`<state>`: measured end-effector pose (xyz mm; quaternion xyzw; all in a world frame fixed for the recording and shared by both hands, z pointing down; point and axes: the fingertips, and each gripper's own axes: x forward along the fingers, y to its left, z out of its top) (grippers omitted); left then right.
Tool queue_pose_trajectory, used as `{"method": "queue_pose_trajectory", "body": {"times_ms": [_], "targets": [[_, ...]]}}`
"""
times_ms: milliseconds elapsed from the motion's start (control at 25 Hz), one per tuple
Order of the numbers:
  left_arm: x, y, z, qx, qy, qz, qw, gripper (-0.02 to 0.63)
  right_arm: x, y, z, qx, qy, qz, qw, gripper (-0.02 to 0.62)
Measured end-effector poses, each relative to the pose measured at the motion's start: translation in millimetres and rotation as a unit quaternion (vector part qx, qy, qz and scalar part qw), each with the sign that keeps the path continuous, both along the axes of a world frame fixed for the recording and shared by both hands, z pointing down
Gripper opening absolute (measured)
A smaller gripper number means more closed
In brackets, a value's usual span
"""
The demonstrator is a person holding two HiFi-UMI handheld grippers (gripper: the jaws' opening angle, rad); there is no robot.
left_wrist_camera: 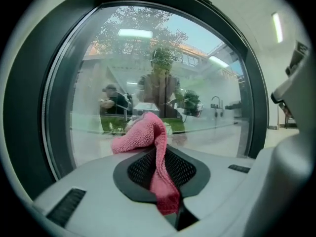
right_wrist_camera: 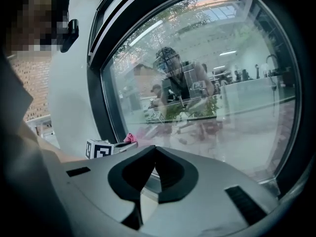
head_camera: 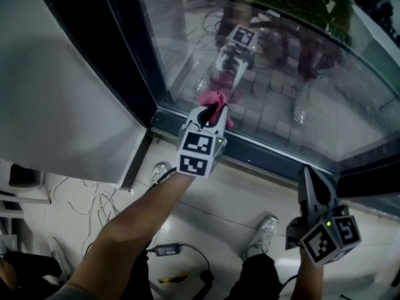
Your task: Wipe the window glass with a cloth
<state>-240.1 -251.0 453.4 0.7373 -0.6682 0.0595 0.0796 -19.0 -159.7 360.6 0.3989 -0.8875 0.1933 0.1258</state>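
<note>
My left gripper (head_camera: 211, 112) is clamped on the pink cloth (head_camera: 214, 100), which bunches out past the tips. The cloth sits at the bottom edge of the window glass (head_camera: 294, 67), just above the dark frame (head_camera: 262, 152); I can't tell if it touches. My right gripper (head_camera: 311, 179) has its jaws together and empty, near right, well apart from the glass.

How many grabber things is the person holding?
2. The left gripper is at the window glass, shut on the pink cloth. The right gripper is lower right, shut and empty. The one in the glass is only a reflection.
</note>
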Motion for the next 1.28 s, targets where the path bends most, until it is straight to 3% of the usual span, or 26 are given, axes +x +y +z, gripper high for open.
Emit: {"method": "queue_pose_trajectory", "body": {"times_ms": [120, 400, 760, 1280], "targets": [[13.7, -2.5, 1.5, -0.002, 0.022, -0.015, 0.9996, 0.051, 17.7, -0.6, -1.5, 0.000, 0.001, 0.010, 1.000, 0.008], [43.8, -7.5, 5.2, -0.008, 0.032, -0.014, 0.9994, 0.051, 51.3, -2.8, -2.2, 0.002, -0.005, 0.026, 1.000, 0.008], [122.8, -13.9, 1.1, -0.002, 0.033, 0.051, 0.9981, 0.051, 94.2, -0.2, -1.6, 0.002, -0.009, 0.053, 0.999, 0.008], [214.8, -24.7, 8.3, -0.008, 0.037, 0.095, 0.9947, 0.051, 172.3, 5.3, 6.5, 0.001, -0.025, 0.101, 0.995, 0.008]]}}
